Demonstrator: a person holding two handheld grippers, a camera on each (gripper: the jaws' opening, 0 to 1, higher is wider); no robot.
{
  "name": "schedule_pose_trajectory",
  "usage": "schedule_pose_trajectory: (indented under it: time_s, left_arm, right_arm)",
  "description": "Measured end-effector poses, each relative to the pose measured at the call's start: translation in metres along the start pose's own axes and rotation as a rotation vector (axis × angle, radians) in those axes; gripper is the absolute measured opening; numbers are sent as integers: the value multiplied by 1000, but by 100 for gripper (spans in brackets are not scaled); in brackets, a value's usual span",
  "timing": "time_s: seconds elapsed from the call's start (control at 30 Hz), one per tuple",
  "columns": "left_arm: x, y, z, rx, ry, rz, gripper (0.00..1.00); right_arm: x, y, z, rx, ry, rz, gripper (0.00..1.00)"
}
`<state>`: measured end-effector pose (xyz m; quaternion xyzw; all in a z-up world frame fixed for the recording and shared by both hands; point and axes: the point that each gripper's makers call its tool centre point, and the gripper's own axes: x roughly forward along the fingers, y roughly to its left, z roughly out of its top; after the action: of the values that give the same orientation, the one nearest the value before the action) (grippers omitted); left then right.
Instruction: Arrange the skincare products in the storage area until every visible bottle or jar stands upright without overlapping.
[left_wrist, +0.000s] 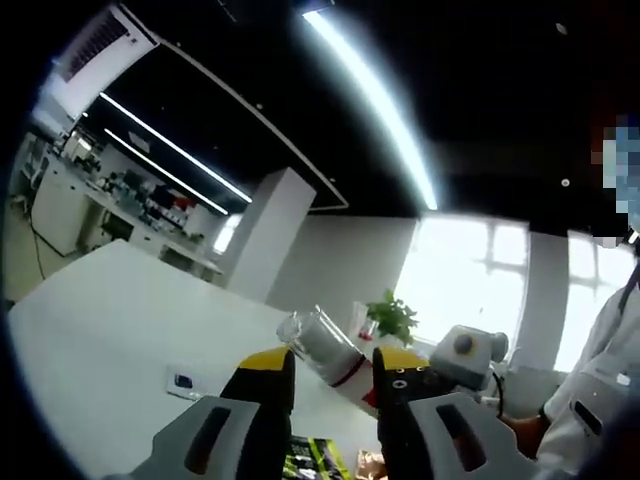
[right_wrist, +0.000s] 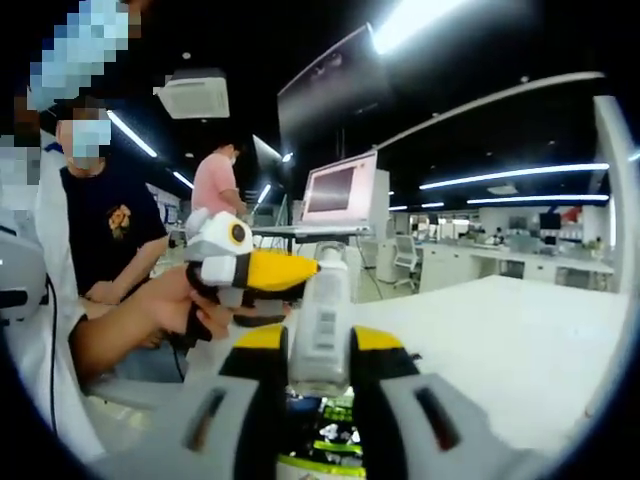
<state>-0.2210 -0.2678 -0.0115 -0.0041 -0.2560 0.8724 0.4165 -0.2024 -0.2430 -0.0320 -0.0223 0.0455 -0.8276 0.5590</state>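
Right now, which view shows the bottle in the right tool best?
The right gripper view: the pale bottle stands upright between the right tool's jaws, label and cap facing the camera. The left gripper view shows a different, clear red-banded bottle held by the left tool.

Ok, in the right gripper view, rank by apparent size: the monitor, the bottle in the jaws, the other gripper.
1. Bottle, though it sits nearest the camera, so that inflates it.
2. Monitor and the other gripper look about alike; I won't rank them.
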Motion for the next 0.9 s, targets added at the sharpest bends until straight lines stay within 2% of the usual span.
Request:
schedule_pose_trajectory:
  time_s: [0.43,0.9]
  left_arm:
    - [3,-5,0,-24,-7,-29,29]
    - [8,-21,-1,-56,-13,-101,25]
  right_arm:
    - [-2,2,-4,20,15,23,23]
    - [-4,7,-12,37,41,47,23]
